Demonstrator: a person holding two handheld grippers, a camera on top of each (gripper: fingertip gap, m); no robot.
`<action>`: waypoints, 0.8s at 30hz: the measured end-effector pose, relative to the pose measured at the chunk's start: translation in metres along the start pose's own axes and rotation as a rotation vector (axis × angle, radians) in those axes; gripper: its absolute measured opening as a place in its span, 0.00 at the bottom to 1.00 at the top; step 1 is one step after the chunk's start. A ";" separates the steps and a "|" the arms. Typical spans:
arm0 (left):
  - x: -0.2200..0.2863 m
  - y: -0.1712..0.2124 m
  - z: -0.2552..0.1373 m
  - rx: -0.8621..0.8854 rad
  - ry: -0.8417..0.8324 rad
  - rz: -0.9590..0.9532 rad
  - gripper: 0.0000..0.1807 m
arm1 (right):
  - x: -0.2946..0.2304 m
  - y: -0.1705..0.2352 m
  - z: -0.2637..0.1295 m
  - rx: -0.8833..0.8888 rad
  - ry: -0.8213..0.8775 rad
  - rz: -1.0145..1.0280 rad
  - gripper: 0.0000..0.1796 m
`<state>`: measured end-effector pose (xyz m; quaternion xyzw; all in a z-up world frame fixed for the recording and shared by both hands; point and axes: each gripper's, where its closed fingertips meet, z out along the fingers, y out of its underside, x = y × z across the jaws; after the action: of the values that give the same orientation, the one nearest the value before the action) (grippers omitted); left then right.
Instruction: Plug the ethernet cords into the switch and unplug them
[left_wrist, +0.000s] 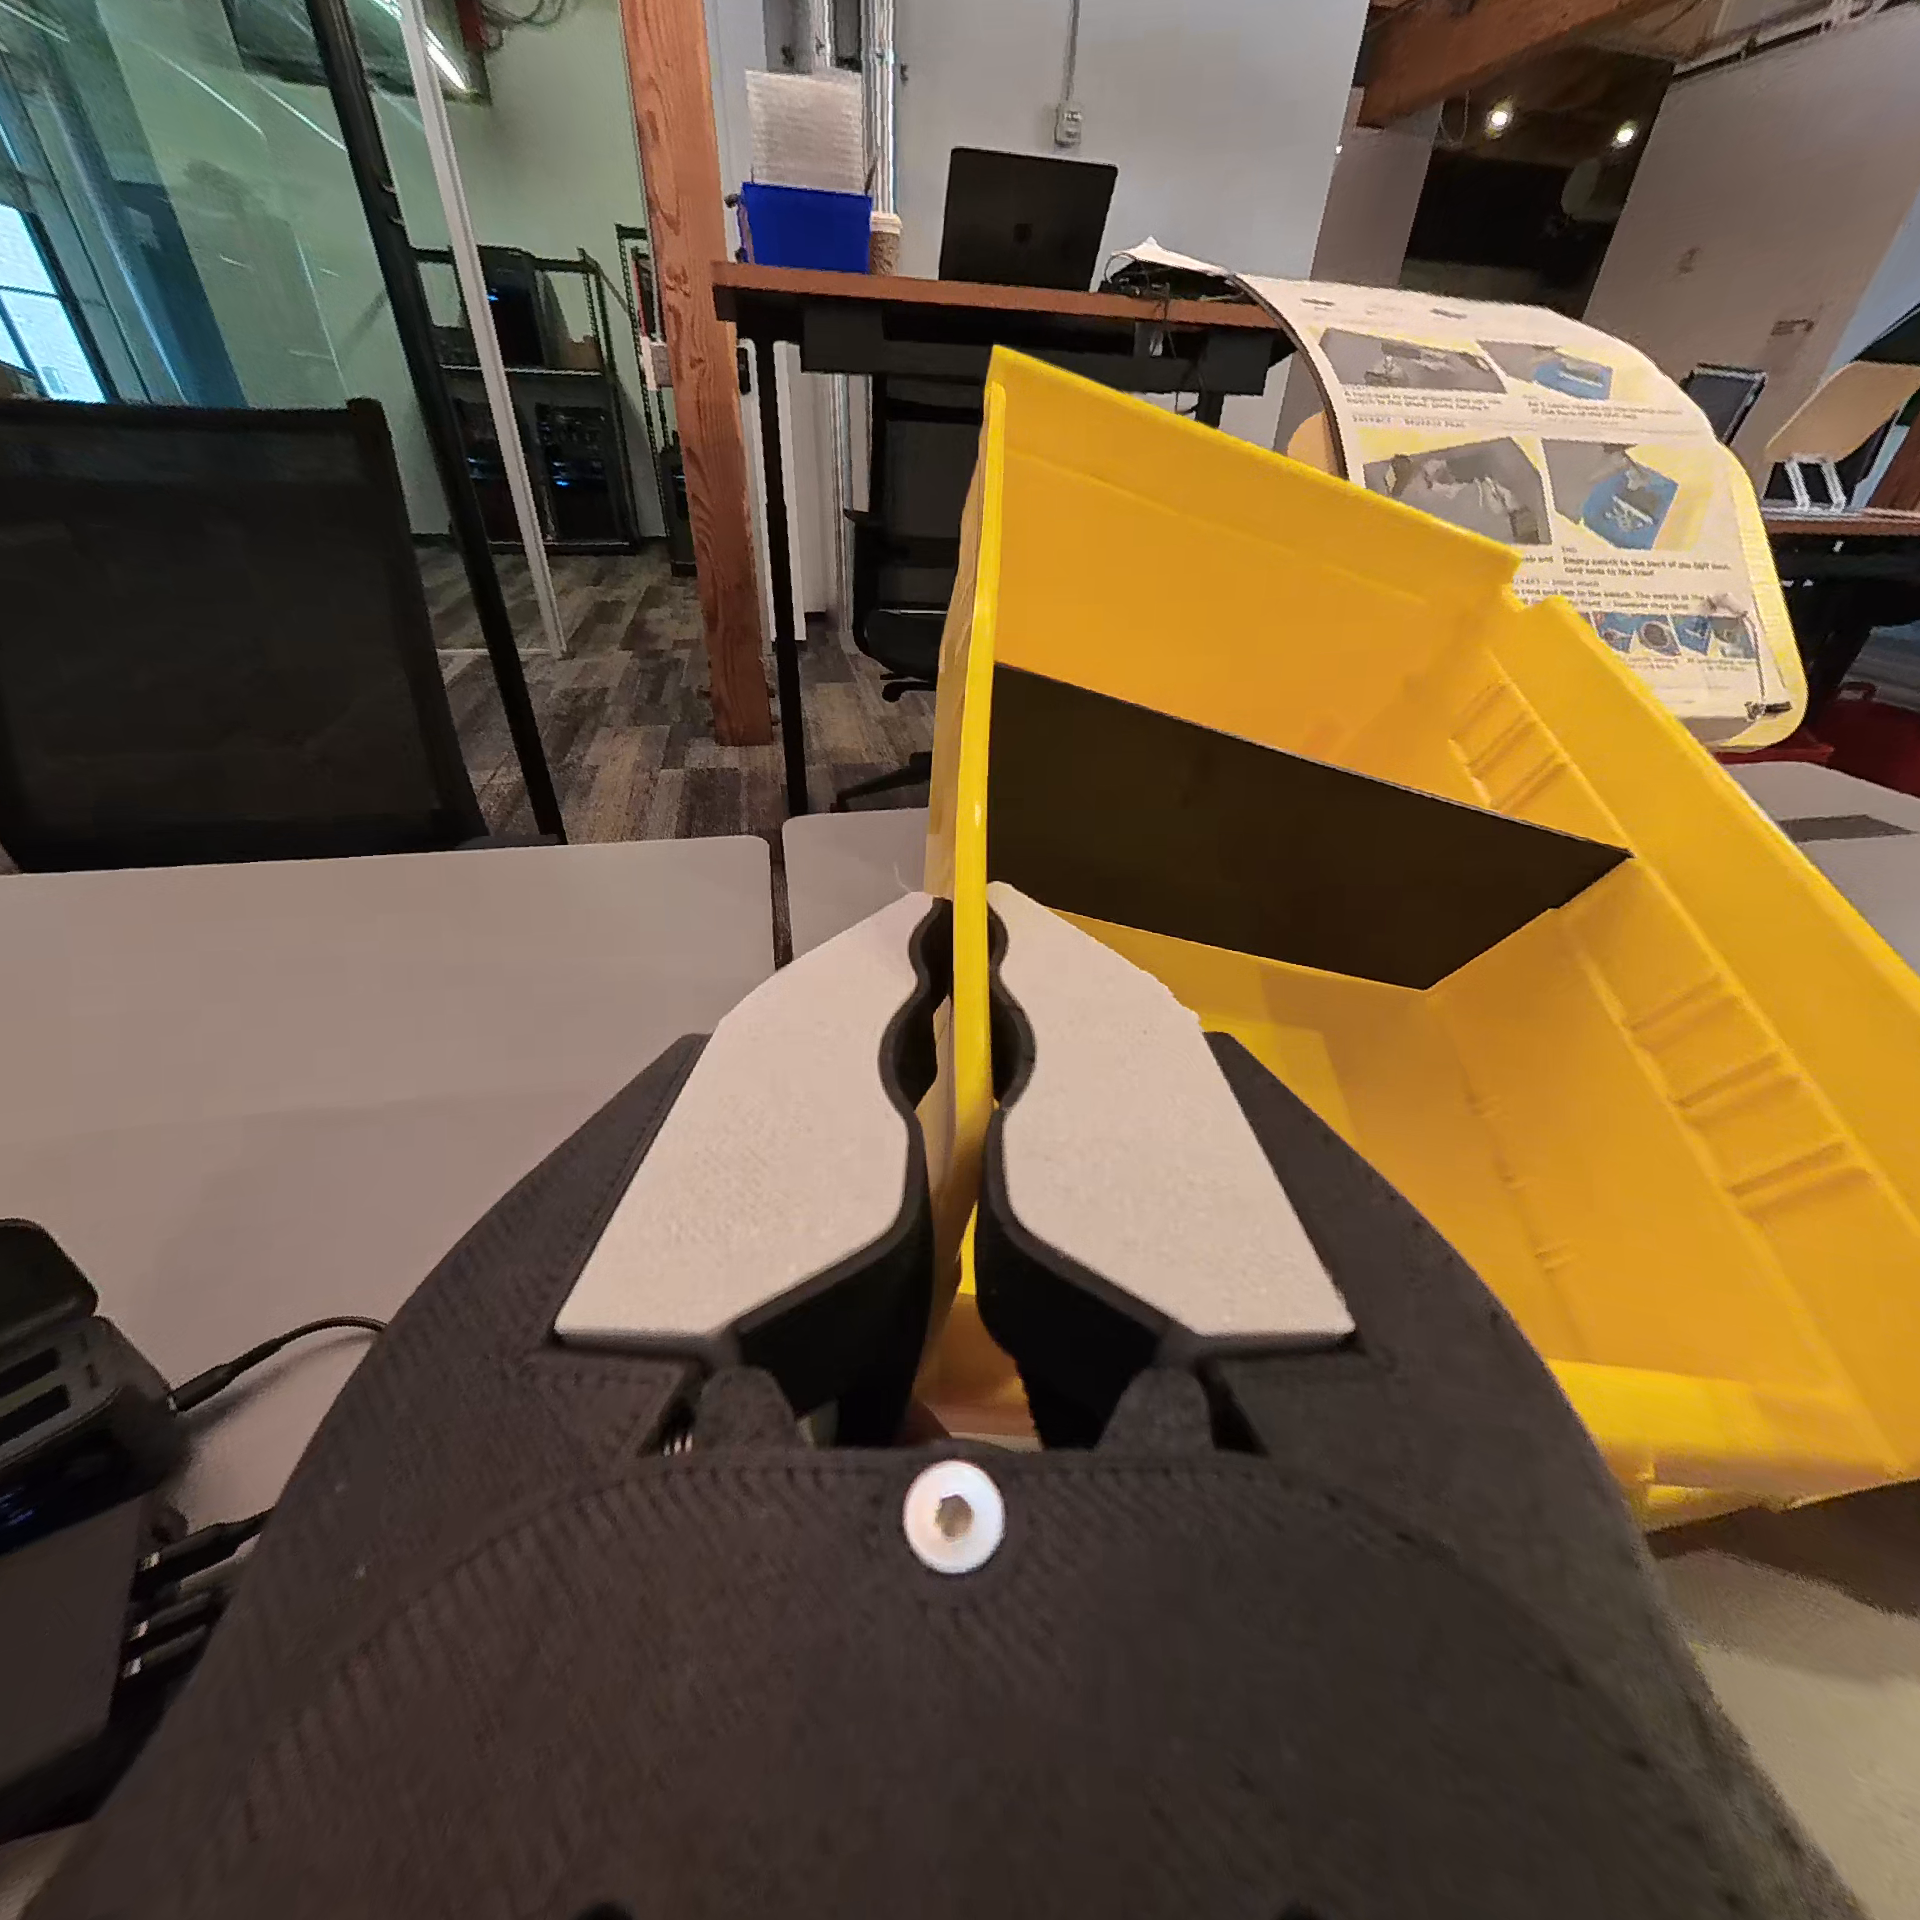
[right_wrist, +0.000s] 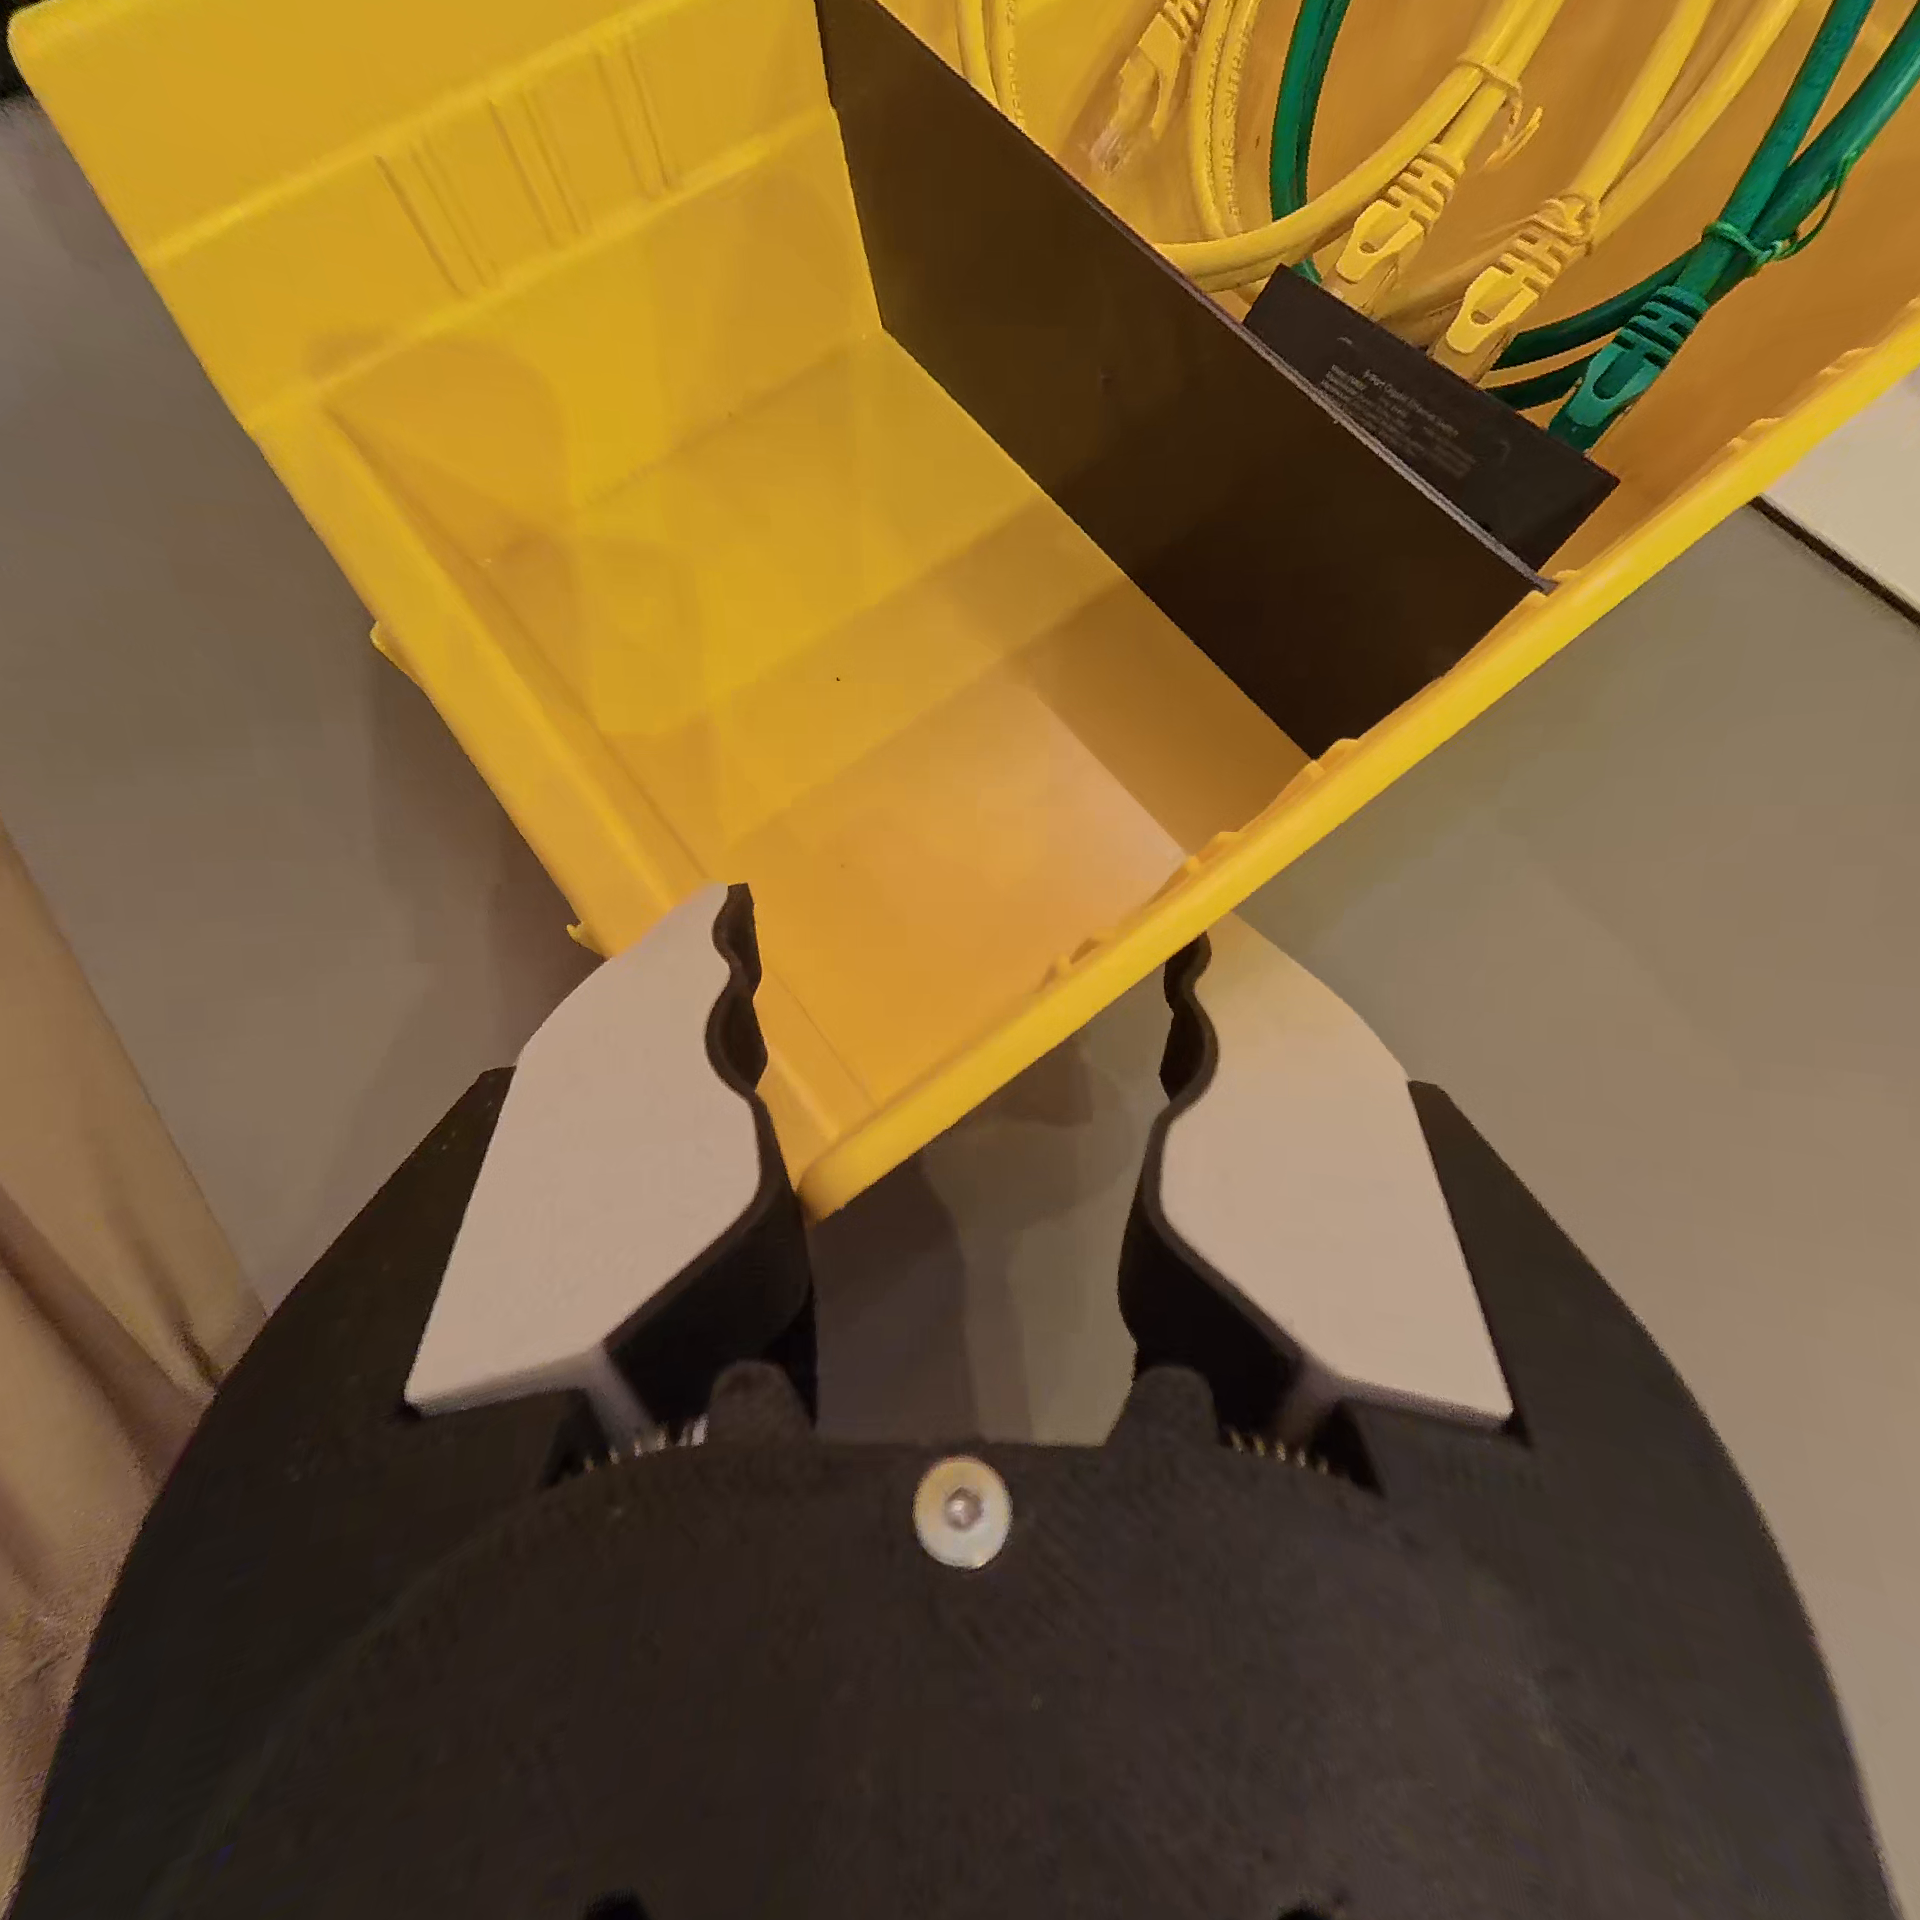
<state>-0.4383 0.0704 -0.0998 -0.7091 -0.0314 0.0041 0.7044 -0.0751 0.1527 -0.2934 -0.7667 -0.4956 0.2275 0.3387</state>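
Step in hand, as I judged it: setup, steadying the bin before any plugging. My left gripper (left_wrist: 971, 935) had its fingers (left_wrist: 790, 1132) clamped on the near side wall of the yellow bin (left_wrist: 1299, 623), the thin wall running straight up between the pads. In the left wrist view the bin looked tilted, though the camera's own tilt could account for part of that.

My right gripper (right_wrist: 971, 940) was open, fingers (right_wrist: 623, 1164) spread wide, hovering at the bin's near corner; the yellow rim (right_wrist: 1351, 790) crossed between the tips, nothing gripped. It pointed down into the near compartment, which held nothing I could see.

Task things all sat behind the black divider (right_wrist: 1091, 416), in the far compartment: the black switch (right_wrist: 1434, 416) lying against the divider, yellow ethernet cords (right_wrist: 1392, 229) and green ethernet cords (right_wrist: 1642, 343) coiled just beside and partly over it, connectors loose. No cord looked plugged in, but I couldn't see the ports.

Next move, my guess: right gripper reaches over the divider, closes on the switch or one connector boot, lifts it onto the grey surface (right_wrist: 1558, 935). The cords were tied in bundles, so a snag was likely. Left should hold the wall firm meanwhile.
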 end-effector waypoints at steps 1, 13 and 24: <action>-0.001 -0.001 -0.001 0.004 -0.001 -0.005 0.01 | -0.002 -0.003 0.003 0.000 -0.005 -0.006 0.42; 0.016 -0.018 0.001 0.048 0.029 -0.049 0.01 | -0.049 -0.036 0.028 -0.042 -0.216 -0.049 0.46; 0.149 -0.035 0.033 0.041 0.246 0.010 0.01 | 0.048 -0.040 -0.081 0.158 -0.149 0.153 0.49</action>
<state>-0.2924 0.1114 -0.0589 -0.6898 0.0589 -0.0786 0.7173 -0.0239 0.1839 -0.2103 -0.7544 -0.4399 0.3471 0.3419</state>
